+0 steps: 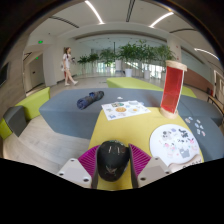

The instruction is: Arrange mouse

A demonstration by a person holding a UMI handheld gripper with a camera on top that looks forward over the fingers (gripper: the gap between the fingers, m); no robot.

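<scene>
Gripper view: the gripper (113,165) is closed on a black mouse (113,158) above the yellow table (125,130).

The claw (113,163) points forward along the table, low over its near edge, with its two fingers level and side by side. Their magenta pads (89,158) face inward and press on the left and right flanks of a black mouse (113,158), so the claw is closed on it, with no gap showing at either side.
</scene>
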